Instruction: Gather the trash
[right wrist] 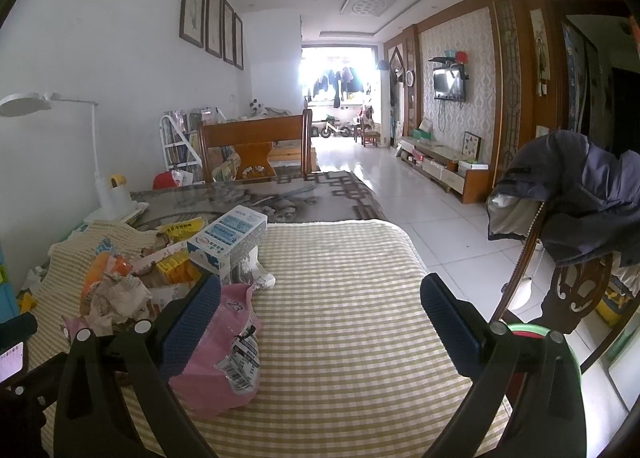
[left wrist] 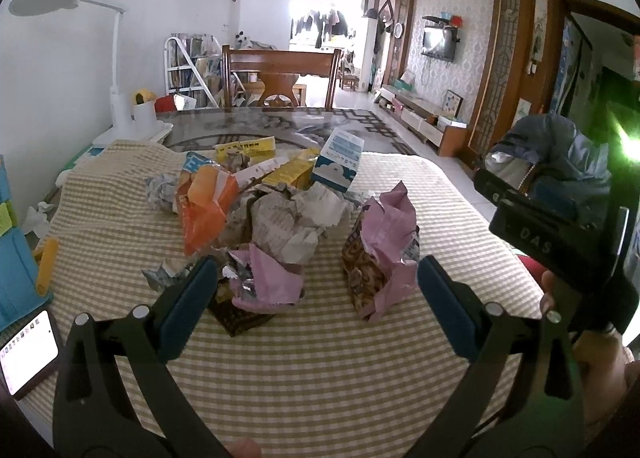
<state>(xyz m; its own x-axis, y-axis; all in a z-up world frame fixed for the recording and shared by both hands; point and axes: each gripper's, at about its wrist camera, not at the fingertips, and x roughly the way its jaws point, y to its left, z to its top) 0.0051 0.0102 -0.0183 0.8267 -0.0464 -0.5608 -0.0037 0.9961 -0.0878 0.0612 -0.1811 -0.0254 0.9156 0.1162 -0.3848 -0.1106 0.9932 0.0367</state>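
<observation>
A heap of trash lies on the checked cloth (left wrist: 320,358): crumpled newspaper (left wrist: 288,221), an orange wrapper (left wrist: 204,209), yellow packets (left wrist: 288,171), a blue-and-white carton (left wrist: 338,163) and two pink wrappers. My left gripper (left wrist: 316,278) is open, with the nearer pink wrapper (left wrist: 268,282) just inside its left finger and the other pink wrapper (left wrist: 384,254) inside its right finger. My right gripper (right wrist: 320,298) is open above the cloth (right wrist: 340,338); a pink wrapper (right wrist: 224,354) lies against its left finger, the carton (right wrist: 228,238) beyond.
A white desk lamp (left wrist: 120,109) and a cup stand at the back left. A phone (left wrist: 28,350) and a blue box (left wrist: 16,270) sit at the left edge. A wooden chair (left wrist: 280,73) faces the far side. A chair draped with a jacket (right wrist: 576,197) stands at the right.
</observation>
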